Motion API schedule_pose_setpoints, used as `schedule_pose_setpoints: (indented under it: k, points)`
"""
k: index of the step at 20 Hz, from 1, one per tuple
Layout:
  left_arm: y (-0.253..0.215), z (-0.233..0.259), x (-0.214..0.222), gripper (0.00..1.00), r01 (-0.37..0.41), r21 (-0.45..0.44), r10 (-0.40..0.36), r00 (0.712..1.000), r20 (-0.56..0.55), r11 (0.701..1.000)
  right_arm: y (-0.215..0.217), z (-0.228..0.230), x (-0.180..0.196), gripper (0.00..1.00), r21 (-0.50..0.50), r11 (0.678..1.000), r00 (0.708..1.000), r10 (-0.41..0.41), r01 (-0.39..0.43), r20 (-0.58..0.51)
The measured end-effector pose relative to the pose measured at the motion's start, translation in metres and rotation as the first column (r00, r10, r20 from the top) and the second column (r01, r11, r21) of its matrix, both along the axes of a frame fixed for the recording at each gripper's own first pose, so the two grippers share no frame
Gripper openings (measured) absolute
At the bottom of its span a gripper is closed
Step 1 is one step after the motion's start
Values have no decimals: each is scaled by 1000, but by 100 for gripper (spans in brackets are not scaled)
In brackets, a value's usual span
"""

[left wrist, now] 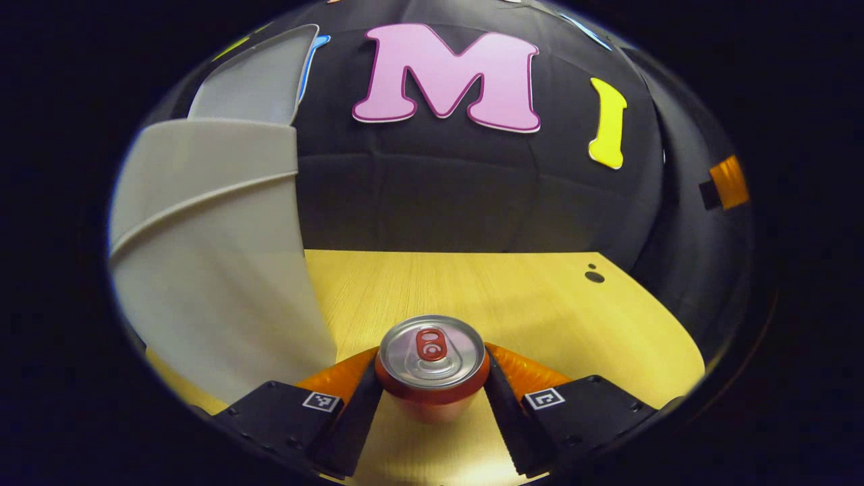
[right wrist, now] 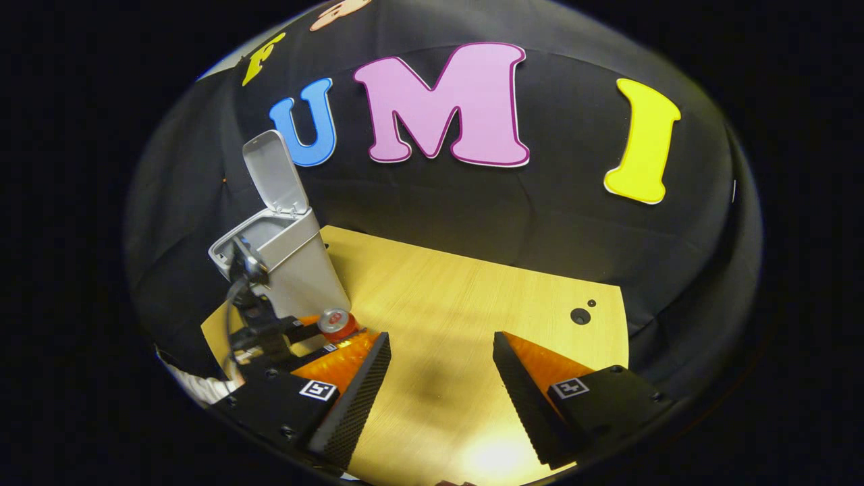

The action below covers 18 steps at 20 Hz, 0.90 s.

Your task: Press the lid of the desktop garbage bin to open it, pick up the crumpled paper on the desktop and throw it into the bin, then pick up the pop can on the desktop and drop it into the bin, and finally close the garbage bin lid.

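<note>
Well past the middle, by the look of it: bin (right wrist: 290, 260) lid (right wrist: 275, 172) up and open, no paper on the desk (left wrist: 540, 304), so likely binned already; can (left wrist: 432, 368) still to lift and drop, lid still to shut. Left gripper (left wrist: 432, 398) closed on the can from both sides; right gripper (right wrist: 442, 378) spread wide, holding nothing. Can upright just beside the bin, long axis vertical, tab end up

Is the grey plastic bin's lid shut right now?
No: in the right gripper view the hinged lid stands tilted up above the open mouth of the grey plastic desktop bin.
</note>
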<state>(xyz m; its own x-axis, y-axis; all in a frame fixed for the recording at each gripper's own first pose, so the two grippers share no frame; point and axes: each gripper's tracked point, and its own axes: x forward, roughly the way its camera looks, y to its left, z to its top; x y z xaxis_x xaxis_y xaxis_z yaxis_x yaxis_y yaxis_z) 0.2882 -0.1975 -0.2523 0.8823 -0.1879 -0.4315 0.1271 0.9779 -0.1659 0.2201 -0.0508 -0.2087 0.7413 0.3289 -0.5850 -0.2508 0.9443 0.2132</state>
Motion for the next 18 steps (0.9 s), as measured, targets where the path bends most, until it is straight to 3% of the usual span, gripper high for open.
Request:
schedule_pose_setpoints:
  k: [2, 7, 12, 14, 18]
  points:
    - [-7, 40, -4, 84, 18, -38, -17, 999, 34, 999, -6, -2, -10, 99, 4, 1000, 1000, -19, 19, -10]
    - [14, 146, -7, 82, 43, 20, -46, 985, 166, 999, -12, 10, -20, 99, 45, 995, 996, -91, 90, 7]
    - [92, 236, 5, 82, -22, 84, -2, 961, 277, 996, -3, 20, -30, 99, 67, 991, 993, -119, 117, 22]
    - [145, 251, 12, 82, -95, 139, 47, 948, 316, 986, 12, 25, -35, 99, 86, 990, 993, -111, 109, 25]
    - [203, 222, 23, 82, -151, 170, 105, 962, 254, 974, 32, 32, -39, 99, 81, 993, 995, -90, 87, 40]
